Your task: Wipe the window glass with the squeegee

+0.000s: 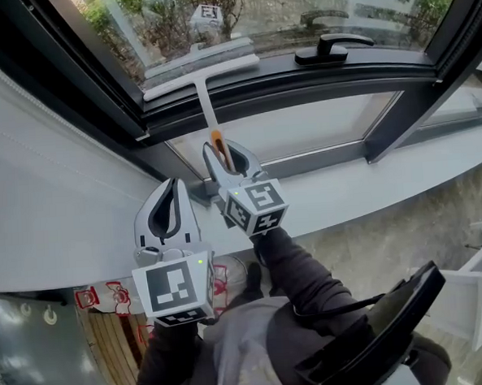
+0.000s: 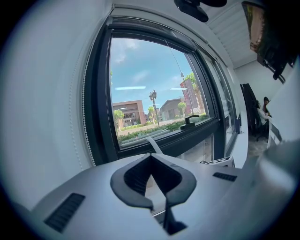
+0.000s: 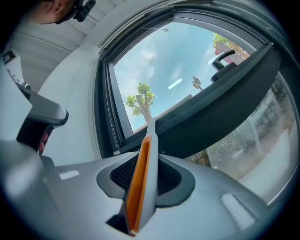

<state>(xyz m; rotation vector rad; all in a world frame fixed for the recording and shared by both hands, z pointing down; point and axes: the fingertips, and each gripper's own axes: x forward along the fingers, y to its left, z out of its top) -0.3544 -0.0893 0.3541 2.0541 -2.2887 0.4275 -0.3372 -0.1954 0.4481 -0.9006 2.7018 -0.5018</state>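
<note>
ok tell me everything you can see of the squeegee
The squeegee is white and T-shaped, plastic by the look, with an orange strip along its slim handle. Its long blade head lies across the bottom of the window glass, just above the dark frame. The right gripper is shut on the handle's lower end.

squeegee handle end: hidden between fingers of right gripper | window glass: cut by head view's top edge | distant person: too small to tell
</note>
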